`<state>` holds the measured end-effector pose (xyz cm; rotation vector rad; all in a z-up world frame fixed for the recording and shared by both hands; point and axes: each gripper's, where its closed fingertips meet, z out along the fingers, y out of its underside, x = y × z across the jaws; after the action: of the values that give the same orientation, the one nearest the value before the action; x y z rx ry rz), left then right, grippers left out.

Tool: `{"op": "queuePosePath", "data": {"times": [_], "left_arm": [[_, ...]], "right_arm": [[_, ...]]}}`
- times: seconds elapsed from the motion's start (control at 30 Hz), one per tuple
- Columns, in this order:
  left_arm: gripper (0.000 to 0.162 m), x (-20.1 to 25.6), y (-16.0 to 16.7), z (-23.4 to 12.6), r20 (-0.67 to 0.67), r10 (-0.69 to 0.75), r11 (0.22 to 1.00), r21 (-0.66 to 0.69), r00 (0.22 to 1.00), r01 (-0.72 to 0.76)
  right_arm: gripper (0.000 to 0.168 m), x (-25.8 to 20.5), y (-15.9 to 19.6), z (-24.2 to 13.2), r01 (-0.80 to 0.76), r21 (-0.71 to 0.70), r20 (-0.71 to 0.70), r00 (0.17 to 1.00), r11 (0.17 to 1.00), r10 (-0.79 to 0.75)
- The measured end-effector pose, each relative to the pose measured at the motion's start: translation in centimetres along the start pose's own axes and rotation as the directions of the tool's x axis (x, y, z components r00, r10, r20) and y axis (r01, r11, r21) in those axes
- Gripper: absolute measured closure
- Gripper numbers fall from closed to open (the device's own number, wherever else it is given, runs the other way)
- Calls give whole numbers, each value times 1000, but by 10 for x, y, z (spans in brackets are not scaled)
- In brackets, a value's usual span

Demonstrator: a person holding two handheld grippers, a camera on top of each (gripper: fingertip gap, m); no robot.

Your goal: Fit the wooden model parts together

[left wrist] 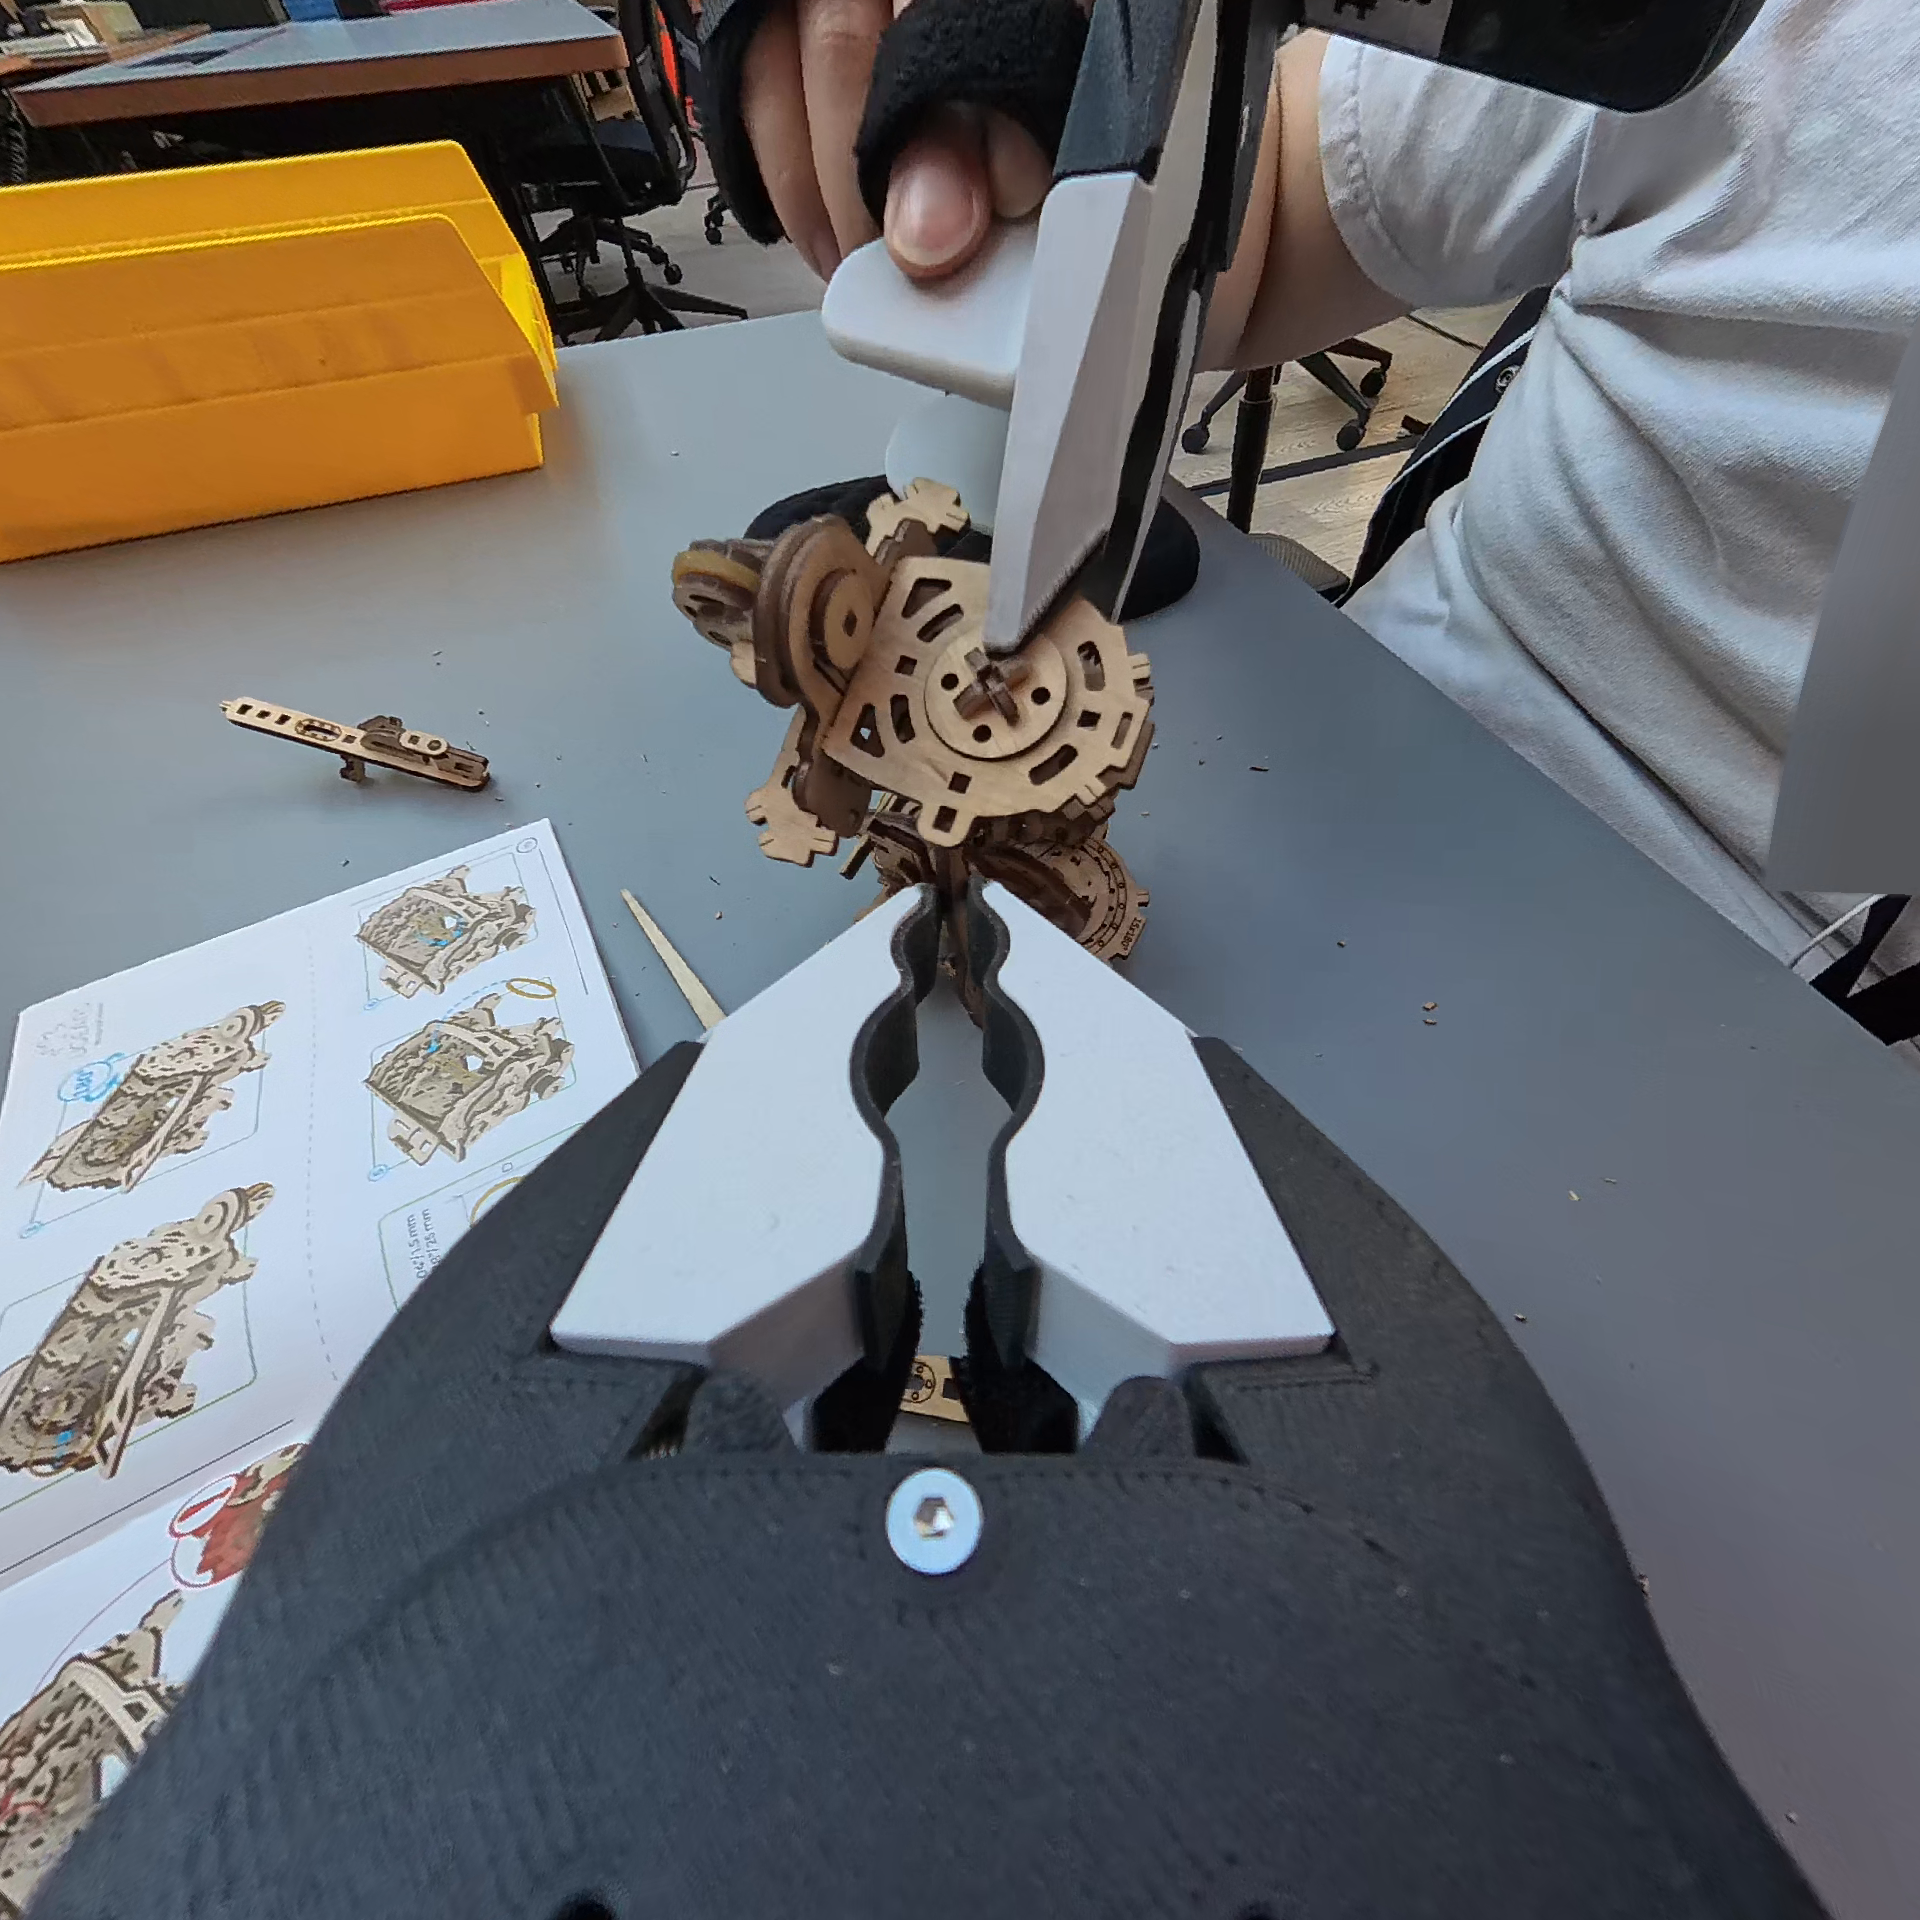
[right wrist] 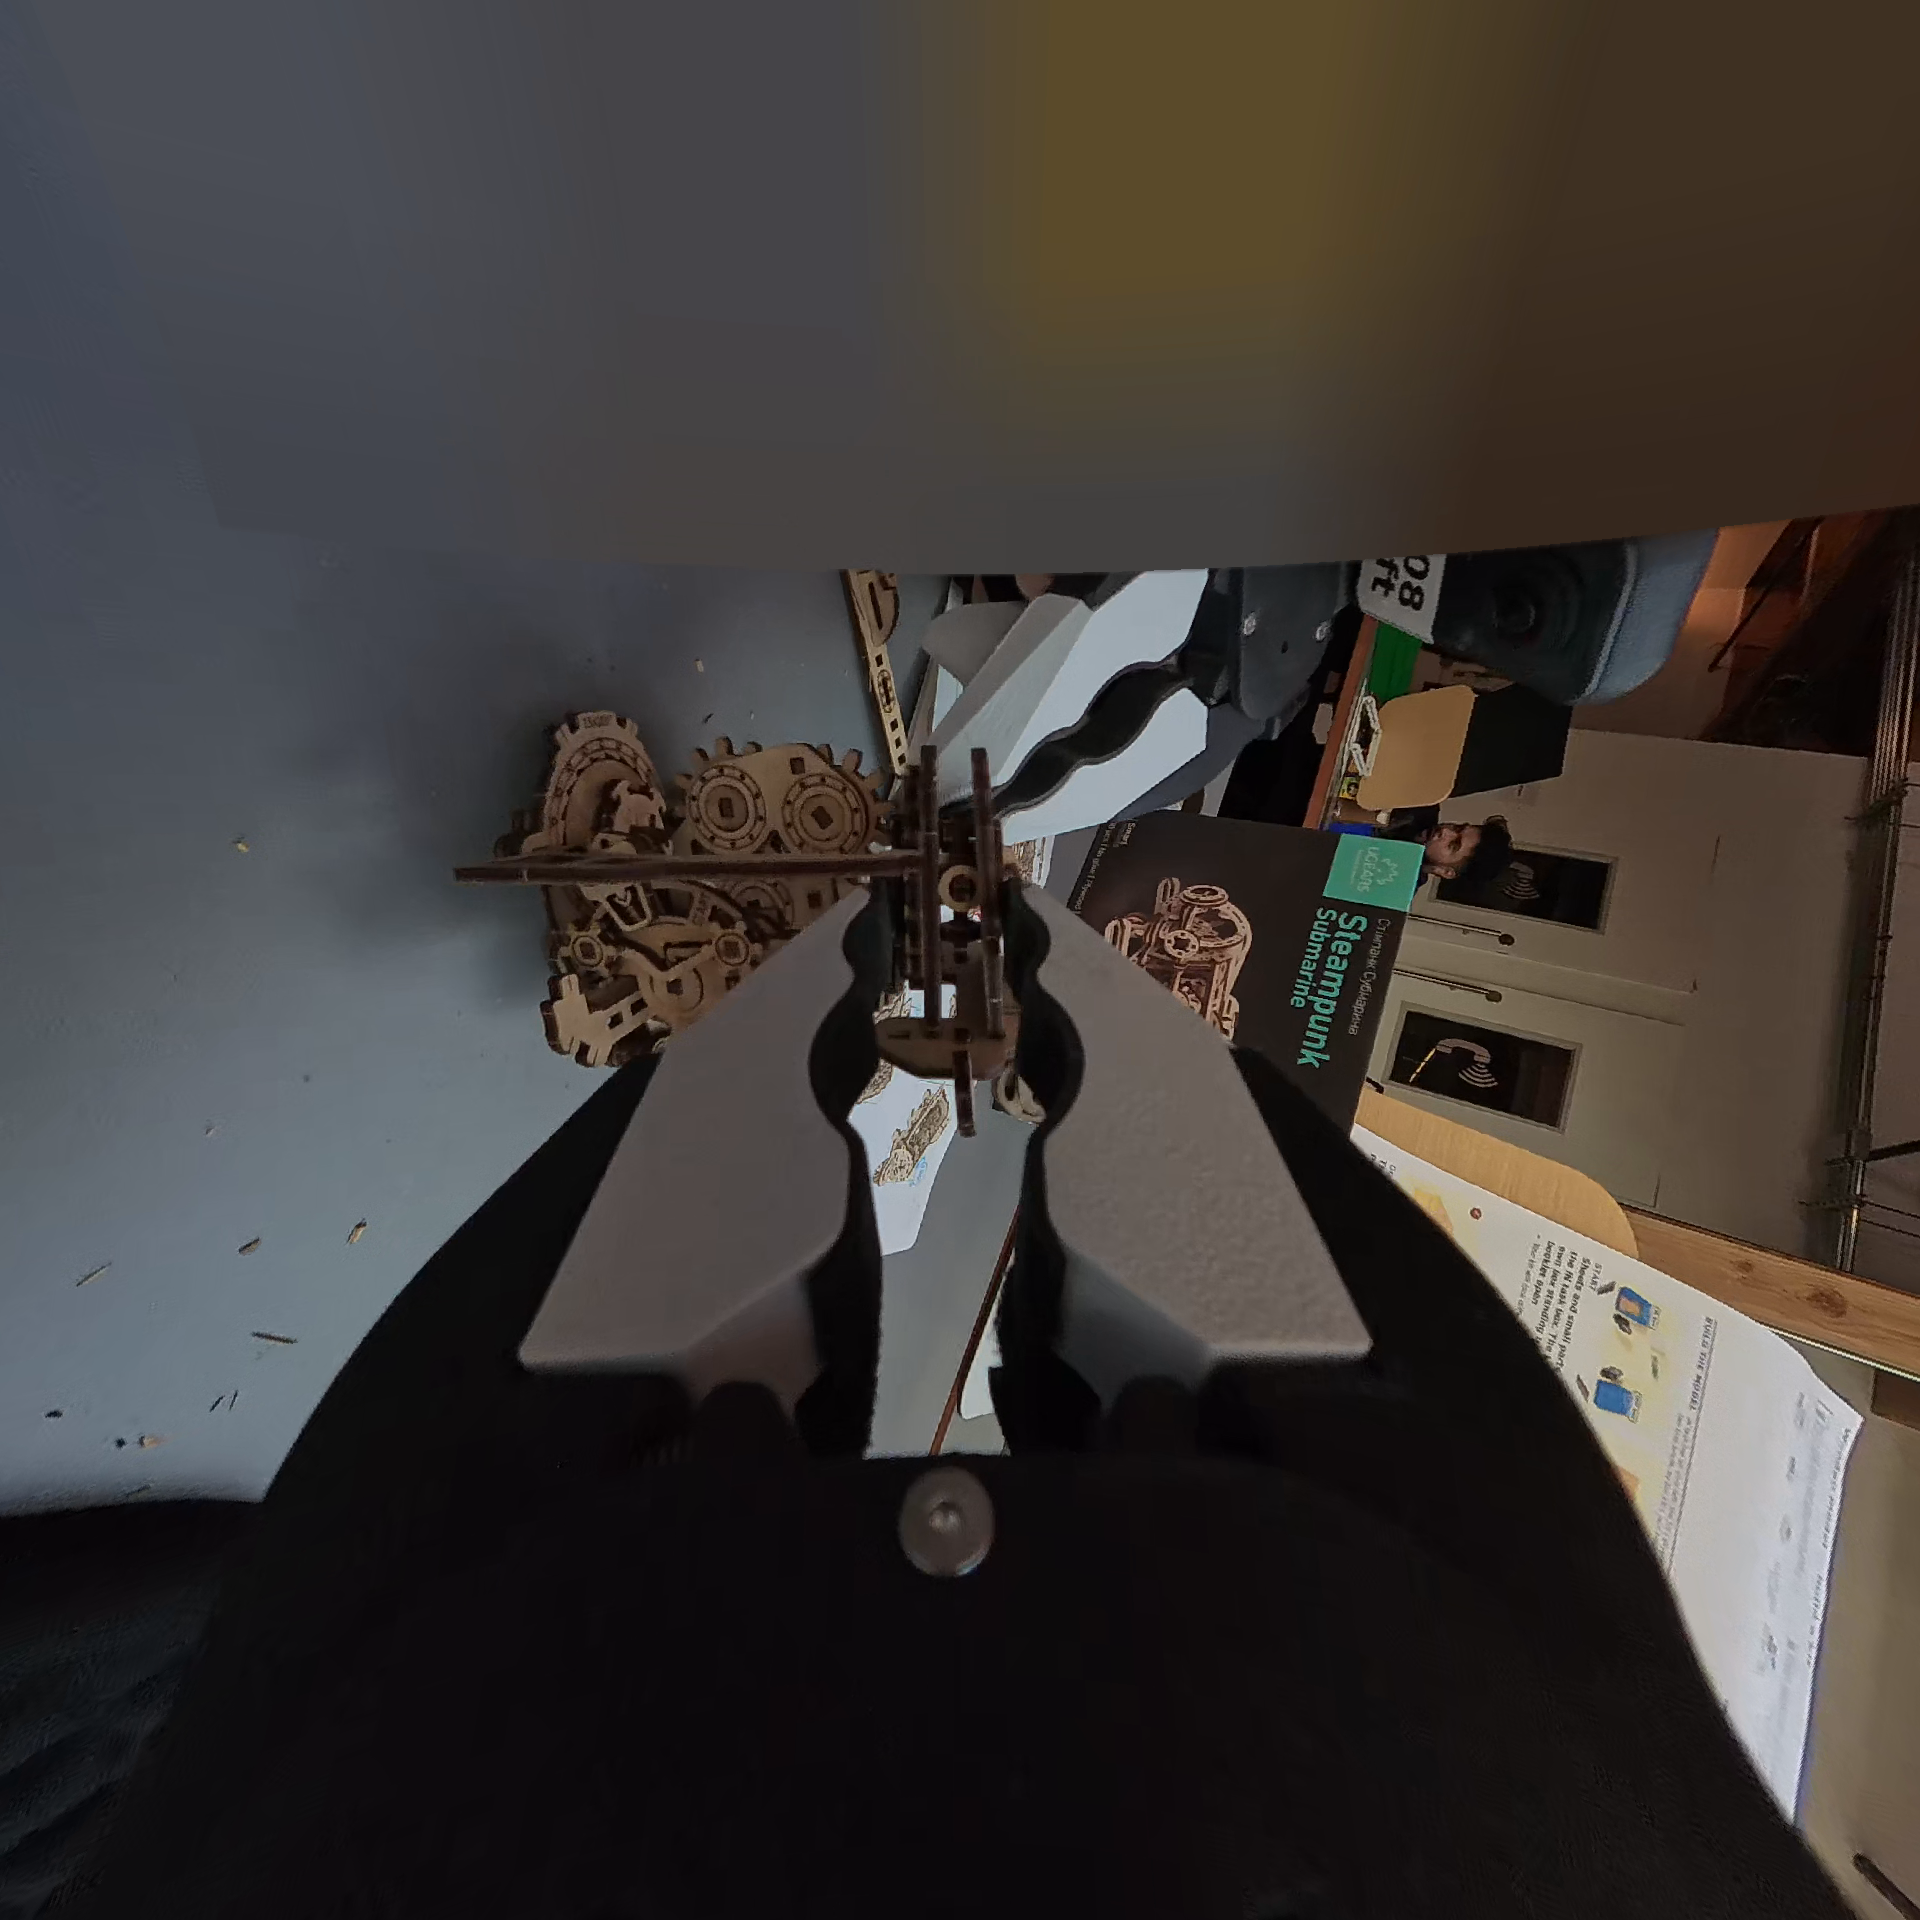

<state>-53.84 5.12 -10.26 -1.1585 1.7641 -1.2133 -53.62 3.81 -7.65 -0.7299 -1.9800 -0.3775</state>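
Above the grey table [left wrist: 312, 644], both grippers are pinching the wooden assembly [left wrist: 966, 717]: left gripper [left wrist: 951, 914] below, right gripper [left wrist: 1049, 634] pressing the hub (seating step); next calls for firm, aligned pressure.

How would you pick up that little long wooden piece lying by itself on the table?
Grip the long wooden piece across its narrow middle, coming straight down from above. It lies flat on the grey table with bare table around it, so the fingers can probably close on its two long edges; a small peg underneath tilts it slightly.
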Motion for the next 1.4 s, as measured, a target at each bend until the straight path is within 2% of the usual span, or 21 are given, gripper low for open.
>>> {"op": "queuePosePath", "data": {"times": [0.57,0.77,0.8,0.9,0.97,1.03,1.1,1.27,1.33,1.4], "left_arm": [[160,1,0,-1,2,9,1000,1,1000,-9],[160,-3,-1,-2,34,8,1000,12,999,-9],[158,-3,-2,-4,51,20,1000,21,999,-21],[140,-10,-3,-10,139,58,998,9,989,-60],[133,-17,4,-15,239,146,988,-88,960,-128],[133,-24,1,-21,356,318,947,-174,879,-272],[137,-17,-14,-20,414,437,899,-177,799,-400],[133,-7,-21,-7,420,469,882,-180,777,-435],[134,-10,-21,-9,441,492,869,-202,751,-451],[136,-11,-19,-7,435,485,874,-211,759,-437]], "right_arm": [[148,-1,1,1,34,-24,-13,999,999,-34],[148,1,6,2,-9,-25,-15,1000,1000,8],[148,1,6,2,-10,-24,-16,1000,1000,10],[148,2,7,4,-8,-32,-19,1000,999,8],[148,2,7,4,-14,-26,-20,1000,1000,14],[148,3,6,4,-16,-24,-19,1000,1000,15],[148,3,6,3,-10,-26,-20,1000,1000,9],[148,2,6,0,-4,-29,-11,1000,1000,3],[149,2,5,0,-5,-24,-13,1000,1000,5],[148,2,4,-1,-1,-23,-16,1000,1000,0]]}}
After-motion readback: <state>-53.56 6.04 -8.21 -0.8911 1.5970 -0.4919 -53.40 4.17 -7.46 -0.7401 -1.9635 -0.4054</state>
